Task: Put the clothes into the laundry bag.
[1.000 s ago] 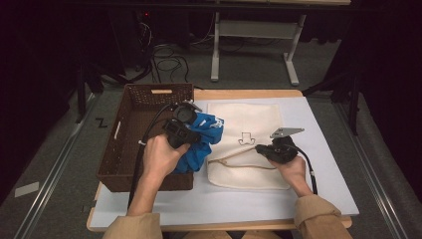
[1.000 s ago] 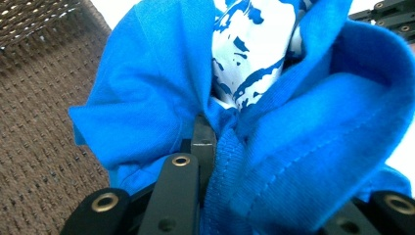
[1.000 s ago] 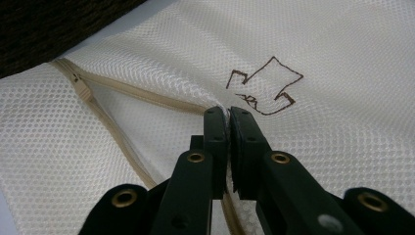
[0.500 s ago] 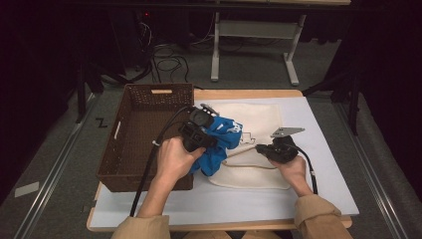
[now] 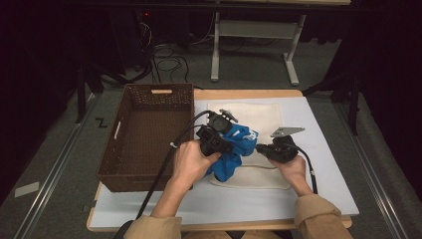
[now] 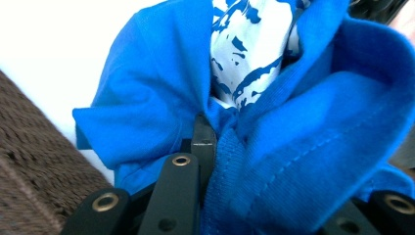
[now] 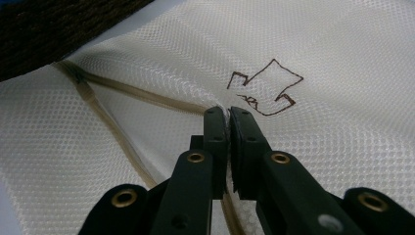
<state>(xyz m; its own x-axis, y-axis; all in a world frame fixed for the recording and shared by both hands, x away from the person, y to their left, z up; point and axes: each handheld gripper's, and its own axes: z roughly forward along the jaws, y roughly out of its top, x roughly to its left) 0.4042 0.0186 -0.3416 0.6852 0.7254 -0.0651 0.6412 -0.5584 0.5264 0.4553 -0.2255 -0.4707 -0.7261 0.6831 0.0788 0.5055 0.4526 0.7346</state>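
Blue cloth, a shirt (image 5: 233, 152) with a white print, hangs bunched from my left gripper (image 5: 219, 130), which I hold over the middle of the table (image 5: 318, 199), just right of the brown woven basket (image 5: 144, 134). In the left gripper view the shirt (image 6: 274, 147) wraps around my jaws; one jaw is buried in the folds, closed on a thick seam, and the other is hidden under the fabric. The basket's rim (image 6: 34, 166) sits at the lower left of that view.

My right gripper (image 5: 266, 149) lies low on the white mesh bag (image 5: 263, 119) that is spread flat on the table, to the right of the shirt. In the right gripper view its jaws are pressed together, pinching a small fold of the mesh bag (image 7: 147, 63) between the tips. A tan zipper (image 7: 122, 95) runs across the mesh just left of them, and a dark arrow-shaped mark (image 7: 266, 88) sits just beyond them.

The lower part of the shirt rests on the bag's front half, touching it.
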